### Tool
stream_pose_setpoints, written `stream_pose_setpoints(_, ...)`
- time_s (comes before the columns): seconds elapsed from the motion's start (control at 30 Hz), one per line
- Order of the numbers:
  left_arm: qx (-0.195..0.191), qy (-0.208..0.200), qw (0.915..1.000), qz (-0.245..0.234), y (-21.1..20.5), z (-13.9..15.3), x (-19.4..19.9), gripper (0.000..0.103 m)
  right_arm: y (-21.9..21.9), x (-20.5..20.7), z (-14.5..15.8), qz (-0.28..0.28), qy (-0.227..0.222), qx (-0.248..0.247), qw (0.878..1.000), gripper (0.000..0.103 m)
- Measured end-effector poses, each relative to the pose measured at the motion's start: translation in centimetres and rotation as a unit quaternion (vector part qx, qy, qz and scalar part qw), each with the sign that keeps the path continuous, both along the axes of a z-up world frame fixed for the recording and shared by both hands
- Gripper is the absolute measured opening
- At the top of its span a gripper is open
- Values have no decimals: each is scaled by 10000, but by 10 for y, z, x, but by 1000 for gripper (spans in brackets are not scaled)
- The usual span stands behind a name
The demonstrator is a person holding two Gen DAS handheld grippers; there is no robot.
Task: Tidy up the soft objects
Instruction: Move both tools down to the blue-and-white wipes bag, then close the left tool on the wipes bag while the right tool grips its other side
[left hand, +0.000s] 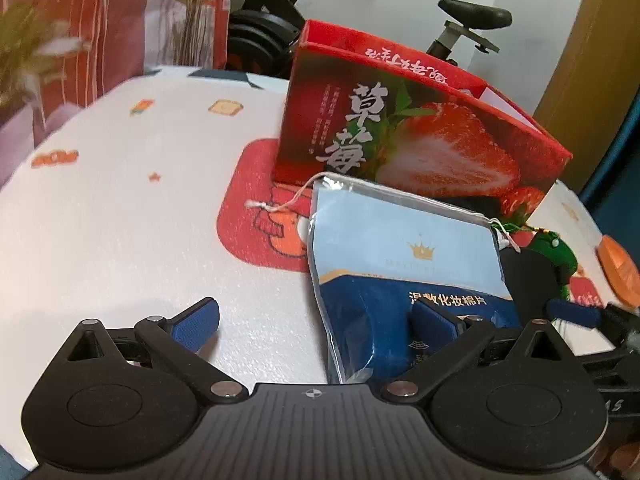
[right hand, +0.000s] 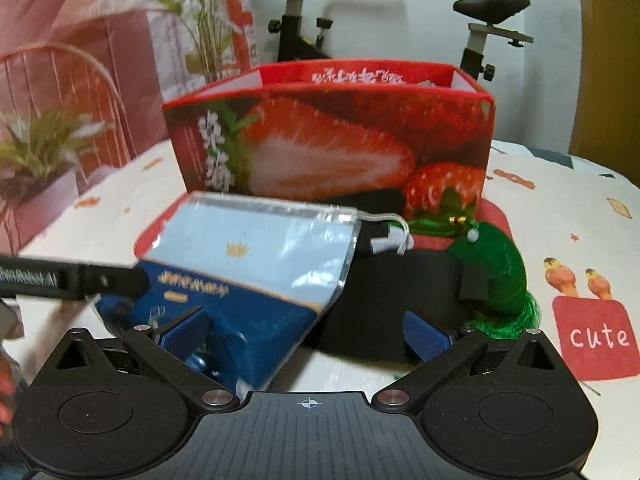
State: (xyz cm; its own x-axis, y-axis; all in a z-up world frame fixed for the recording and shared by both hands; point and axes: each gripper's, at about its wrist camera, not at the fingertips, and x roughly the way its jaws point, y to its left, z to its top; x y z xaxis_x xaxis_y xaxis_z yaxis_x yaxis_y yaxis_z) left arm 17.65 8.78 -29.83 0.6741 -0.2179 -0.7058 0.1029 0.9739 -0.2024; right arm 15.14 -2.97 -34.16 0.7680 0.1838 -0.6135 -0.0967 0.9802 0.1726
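A blue and light-blue cotton-pad bag (left hand: 404,276) with a white drawstring lies on the table in front of an open red strawberry box (left hand: 416,136). My left gripper (left hand: 316,322) is open; its right finger rests over the bag's lower part. In the right wrist view the bag (right hand: 248,268) lies before the box (right hand: 332,136). My right gripper (right hand: 308,330) is open, its left finger over the bag's corner, its right finger over a black soft item (right hand: 396,288). A green tasselled pouch (right hand: 496,276) lies to the right.
The table has a white cloth with cartoon prints (left hand: 120,208) and a red patch reading "cute" (right hand: 596,336). An exercise bike (right hand: 304,16) and plants (right hand: 36,148) stand behind. The other gripper's black finger (right hand: 72,278) reaches in from the left.
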Motion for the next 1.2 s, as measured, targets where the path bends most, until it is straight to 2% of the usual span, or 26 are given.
stream_pose_setpoints(0.23,-600,130,9981,65,11,-12,0,103,2,0,-5,-21,83,6,10000,103)
stream_pose_setpoints(0.8,-537,110,9983,-182,8,-8,1,102,3,2,-6,60,110,-19,9999,102)
stream_pose_setpoints(0.83,-528,80,9984,-208,7,-7,0,100,3,2,-5,65,111,-19,9999,101)
stream_pose_setpoints(0.9,-499,-14,9985,-246,5,-4,-2,92,3,1,-5,121,120,20,9999,93)
stream_pose_setpoints(0.97,-556,-63,9980,-304,4,-2,-4,82,4,1,-2,197,121,66,9997,88)
stream_pose_setpoints(1.03,-664,-37,9972,-333,4,-2,-4,80,7,-1,0,262,101,49,9996,84)
stream_pose_setpoints(1.07,-728,-14,9968,-344,5,-3,-4,79,8,-2,0,315,93,46,9994,80)
stream_pose_setpoints(1.2,-1278,164,9904,-492,9,-7,-2,71,12,-4,2,478,64,103,9988,73)
